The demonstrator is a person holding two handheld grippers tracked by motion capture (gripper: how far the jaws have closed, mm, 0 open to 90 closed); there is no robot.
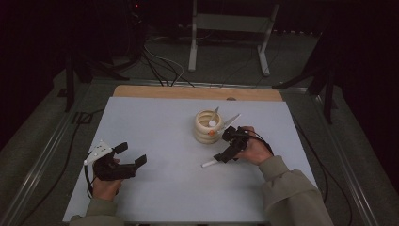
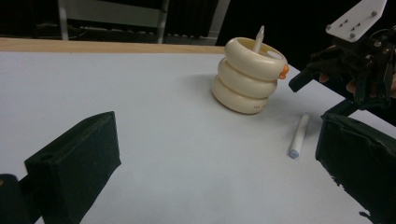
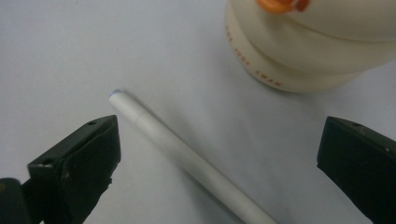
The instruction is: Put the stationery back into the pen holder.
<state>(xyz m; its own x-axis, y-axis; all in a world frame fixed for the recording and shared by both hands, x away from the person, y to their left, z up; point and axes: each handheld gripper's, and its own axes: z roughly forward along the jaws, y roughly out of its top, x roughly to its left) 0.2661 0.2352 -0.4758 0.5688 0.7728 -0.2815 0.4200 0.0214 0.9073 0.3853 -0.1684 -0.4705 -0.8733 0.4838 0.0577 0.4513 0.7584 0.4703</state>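
Fingers of the right gripper (image 1: 225,147) stand spread wide just above a slim white plastic pen (image 3: 187,158), which lies flat on the pale grey surface (image 1: 155,127) between them, touching neither. The pen sits just beside a cream holder shaped like three stacked rings (image 1: 207,127), on the person's side of it, with its capped, bluish end (image 3: 115,93) pointing away from the right hand (image 1: 256,150). The holder stands upright and carries a small orange piece (image 2: 284,70) at its rim, and two more white stick-like things rise slanting from its opening. The left gripper (image 1: 131,155) rests well apart, at the near left of the surface, its fingers spread too and holding nothing, pointed toward the holder.
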